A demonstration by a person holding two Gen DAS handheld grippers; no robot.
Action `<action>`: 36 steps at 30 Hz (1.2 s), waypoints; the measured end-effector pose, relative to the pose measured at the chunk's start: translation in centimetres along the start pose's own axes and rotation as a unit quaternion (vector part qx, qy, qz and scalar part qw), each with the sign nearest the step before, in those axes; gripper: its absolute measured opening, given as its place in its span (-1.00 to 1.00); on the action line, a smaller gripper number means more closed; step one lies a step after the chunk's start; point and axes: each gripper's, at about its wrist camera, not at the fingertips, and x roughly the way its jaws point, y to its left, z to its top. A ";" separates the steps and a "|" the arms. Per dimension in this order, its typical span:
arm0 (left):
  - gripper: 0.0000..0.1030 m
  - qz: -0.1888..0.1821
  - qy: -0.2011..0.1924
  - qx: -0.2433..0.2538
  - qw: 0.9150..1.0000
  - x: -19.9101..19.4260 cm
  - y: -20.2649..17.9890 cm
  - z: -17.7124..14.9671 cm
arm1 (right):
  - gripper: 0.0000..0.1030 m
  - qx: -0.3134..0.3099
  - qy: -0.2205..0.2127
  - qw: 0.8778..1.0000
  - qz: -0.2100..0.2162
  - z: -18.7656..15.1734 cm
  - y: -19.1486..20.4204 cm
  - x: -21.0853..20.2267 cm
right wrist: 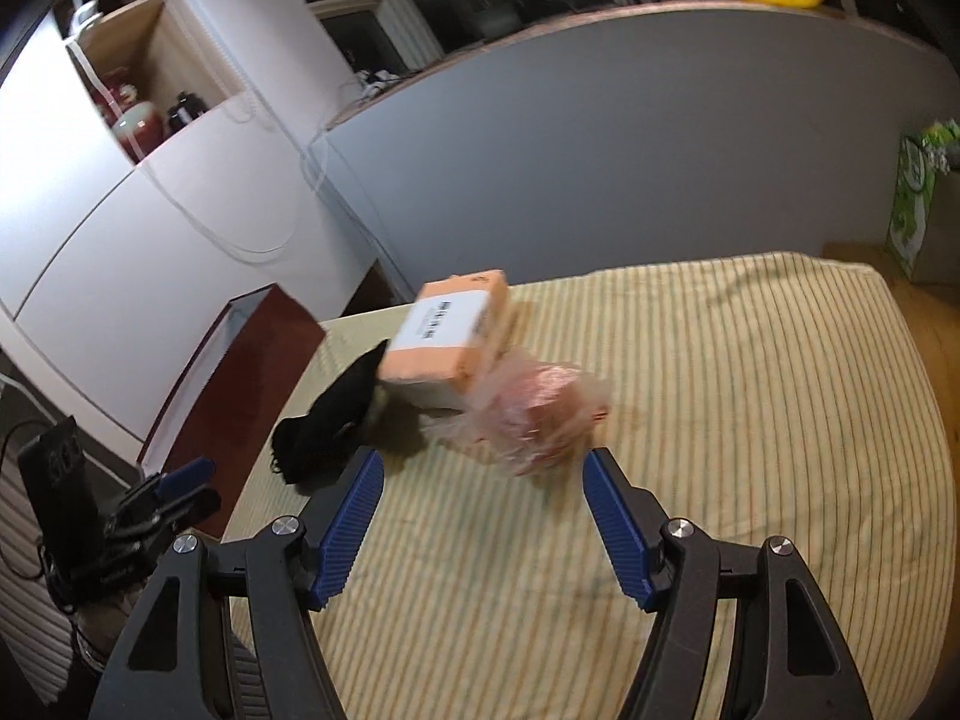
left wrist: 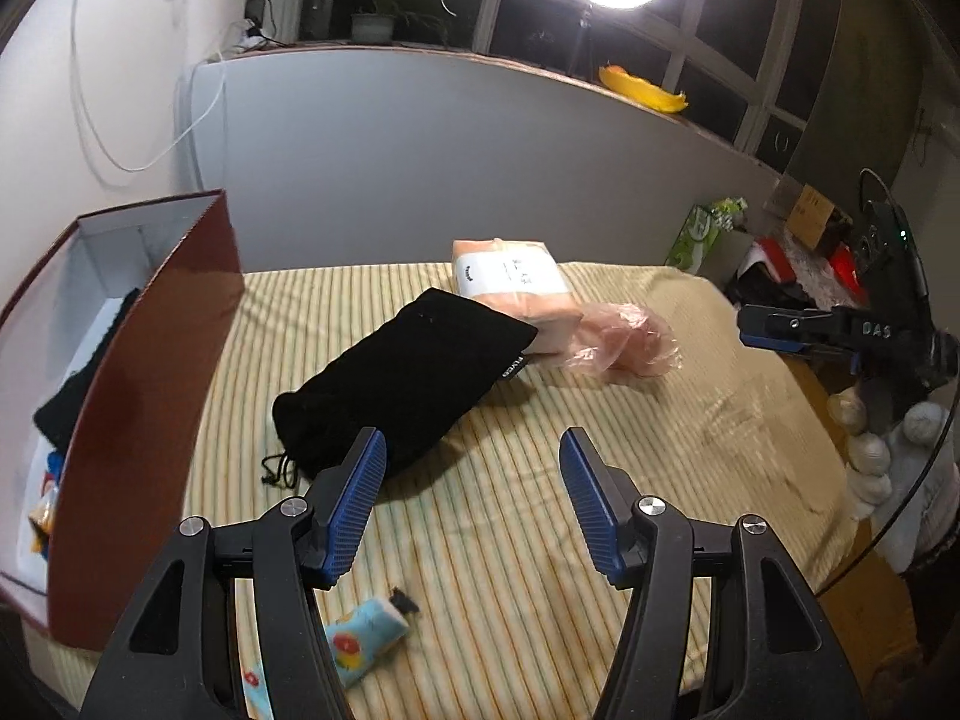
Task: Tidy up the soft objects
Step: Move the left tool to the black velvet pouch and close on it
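**A:** What lies on the surface?

**B:** A striped yellow cloth (left wrist: 510,540) covers the table. On it lies a black drawstring pouch (left wrist: 402,384), its far end touching a peach-coloured wrapped packet (left wrist: 516,288) with a white label. Just beside that packet sits a crumpled pink plastic bag (left wrist: 624,342) with something pinkish inside.

**A:** Where are the grippers?

**B:** The left gripper (left wrist: 471,450) hovers over the cloth with its blue-padded jaws spread wide and nothing between them; the pouch's drawstring end lies just past its left finger. The right gripper (right wrist: 483,468) is likewise wide open and empty, pointing at the plastic bag, which lies just beyond its fingertips.

**A:** Anything else nearby?

**B:** A dark red open box (left wrist: 150,390) with a white lining stands at the cloth's left edge, holding dark fabric and some small colourful items. Beneath the left gripper lies a small light-blue tube (left wrist: 360,636) with a flower print and a black cap.
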 end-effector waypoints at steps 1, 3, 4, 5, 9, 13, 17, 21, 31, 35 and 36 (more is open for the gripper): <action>0.16 0.000 0.003 -0.001 1.000 0.3 0.2 0.3 | 0.27 0.010 0.003 1.000 0.009 0.0 -0.4 0.1; 0.16 -0.002 0.014 -0.012 1.000 1.3 1.0 1.3 | 0.27 0.026 0.008 0.999 0.029 0.1 -1.0 0.6; 0.16 -0.001 0.020 -0.018 1.000 1.8 1.6 1.8 | 0.27 0.028 0.011 0.999 0.032 0.0 -1.1 1.0; 0.16 0.010 0.023 -0.025 0.999 2.4 2.3 2.5 | 0.27 0.028 0.013 0.999 0.033 -0.1 -1.1 1.3; 0.16 0.016 0.048 -0.050 0.997 4.7 4.4 5.0 | 0.27 0.027 0.027 0.998 0.047 -0.8 -0.3 2.6; 0.16 0.014 0.079 -0.074 0.994 7.2 5.8 6.5 | 0.27 0.016 0.039 0.997 0.062 -1.6 1.4 3.7; 0.17 0.010 0.107 -0.120 0.987 9.8 7.6 7.3 | 0.27 0.002 0.048 0.996 0.076 -2.2 3.2 4.5; 0.17 0.015 0.129 -0.135 0.982 11.6 8.4 7.2 | 0.27 -0.011 0.052 0.995 0.084 -2.5 4.5 4.8; 0.17 0.002 0.156 -0.164 0.974 12.6 9.1 5.7 | 0.27 -0.001 0.067 0.992 0.103 -3.0 5.3 6.0; 0.17 -0.007 0.159 -0.164 0.974 11.8 9.1 5.2 | 0.27 -0.011 0.069 0.992 0.107 -2.5 6.8 7.2; 0.17 -0.006 0.159 -0.161 0.974 11.7 9.1 5.1 | 0.27 -0.014 0.070 0.992 0.108 -2.3 7.2 7.5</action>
